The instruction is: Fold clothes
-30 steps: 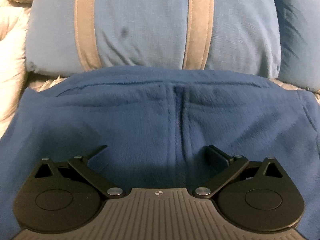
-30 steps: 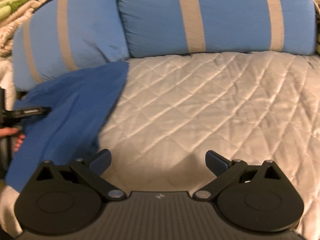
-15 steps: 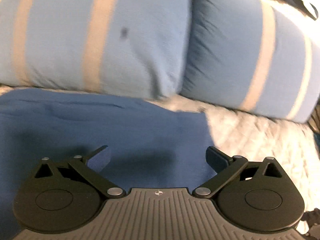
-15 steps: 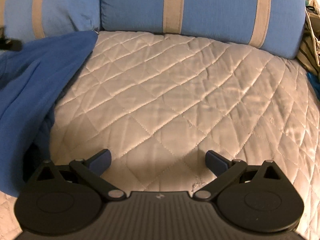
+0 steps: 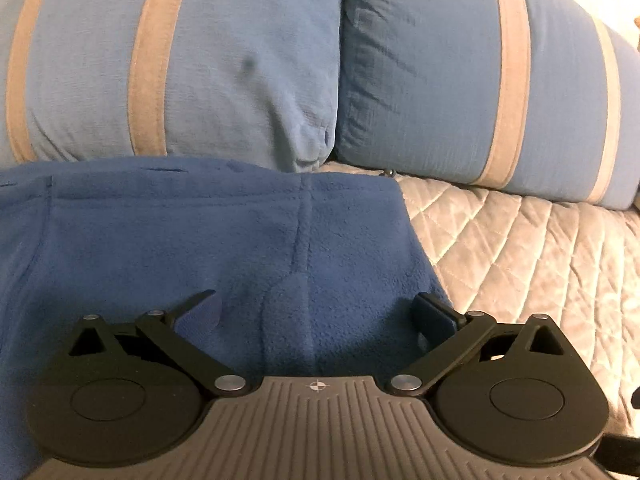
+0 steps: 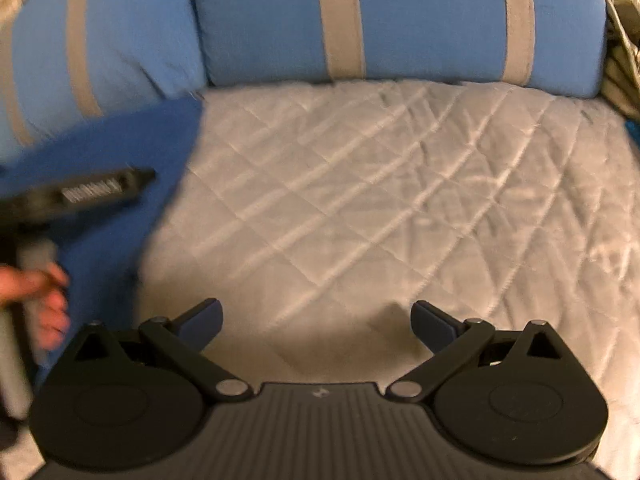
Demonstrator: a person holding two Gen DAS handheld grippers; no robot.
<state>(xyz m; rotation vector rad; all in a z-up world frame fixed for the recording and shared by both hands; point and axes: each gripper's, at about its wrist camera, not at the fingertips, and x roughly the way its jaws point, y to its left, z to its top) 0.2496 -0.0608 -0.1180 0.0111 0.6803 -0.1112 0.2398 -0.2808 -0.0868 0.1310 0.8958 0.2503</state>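
A dark blue fleece garment (image 5: 200,248) lies flat on the quilted bed cover (image 5: 520,256), its right edge running down toward the right fingertip. My left gripper (image 5: 316,316) is open and empty, just above the fleece near a vertical seam. In the right wrist view my right gripper (image 6: 316,320) is open and empty over bare quilt (image 6: 380,200). The garment (image 6: 120,160) lies at the left there, with the left gripper's body (image 6: 80,194) and the hand (image 6: 36,300) holding it over the garment.
Two blue pillows with tan stripes (image 5: 200,60) (image 5: 480,80) stand against the back of the bed, touching the garment's far edge. The same pillows (image 6: 400,20) line the back in the right wrist view. Striped fabric (image 6: 624,60) sits at the far right edge.
My left gripper has swung right along the garment, from its middle to near its right edge, then settled closer. My right gripper has turned back left, bringing the garment and left gripper back into view.
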